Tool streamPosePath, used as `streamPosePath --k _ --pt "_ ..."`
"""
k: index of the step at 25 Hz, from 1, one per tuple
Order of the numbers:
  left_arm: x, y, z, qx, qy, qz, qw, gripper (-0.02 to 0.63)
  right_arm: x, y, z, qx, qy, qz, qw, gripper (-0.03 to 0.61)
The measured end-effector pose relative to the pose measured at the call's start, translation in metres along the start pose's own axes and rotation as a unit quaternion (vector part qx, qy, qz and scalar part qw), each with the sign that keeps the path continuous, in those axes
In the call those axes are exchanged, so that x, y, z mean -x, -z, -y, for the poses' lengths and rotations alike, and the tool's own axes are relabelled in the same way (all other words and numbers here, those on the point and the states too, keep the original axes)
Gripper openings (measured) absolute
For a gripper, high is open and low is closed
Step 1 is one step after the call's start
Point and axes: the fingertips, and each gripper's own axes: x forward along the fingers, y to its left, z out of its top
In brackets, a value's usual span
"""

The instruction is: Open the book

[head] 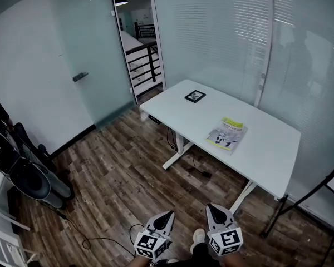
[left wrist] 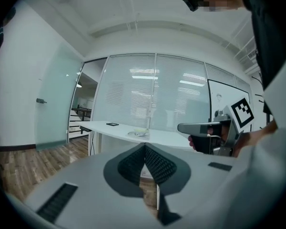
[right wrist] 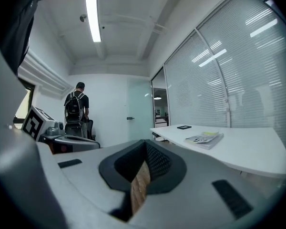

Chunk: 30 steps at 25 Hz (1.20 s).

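Note:
A closed book [head: 227,133] with a grey and yellow cover lies flat on the white table [head: 267,149], toward its near side. It also shows far off in the left gripper view as the book [left wrist: 139,133] and in the right gripper view as the book [right wrist: 205,138]. Both grippers are held low over the wooden floor, well short of the table. My left gripper [head: 167,214] is shut with nothing in it, jaws meeting at the tip [left wrist: 145,147]. My right gripper [head: 212,209] is also shut and empty [right wrist: 145,145].
A small black framed item [head: 195,96] lies at the table's far end. A glass wall with blinds runs behind the table. A frosted glass door [head: 94,65] stands at the left, black chairs [head: 16,166] by the left wall. A tripod leg [head: 300,202] stands right of the table. A person with a backpack [right wrist: 76,106] stands far off.

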Motion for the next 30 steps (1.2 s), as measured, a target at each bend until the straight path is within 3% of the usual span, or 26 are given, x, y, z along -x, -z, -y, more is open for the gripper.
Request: streamPosePath --k 6,16,30 --pt "-0.051 -0.034 -0.02 -0.015 -0.005 0.016 0.9997 0.009 -0.041 -0.017 0.037 0.003 -0.003 0.004 1.0 0.006" --pt "-0.158 -0.045 -0.032 -0.05 0.005 -0.011 0.9987 0.009 -0.099 -0.028 0.125 -0.008 0.003 0.017 1.0 0.006" --pt "-0.243 -0.05 -0.015 -0.06 0.032 -0.018 0.9975 0.009 -0.106 -0.031 0.222 -0.016 0.04 0.006 0.999 0.006"
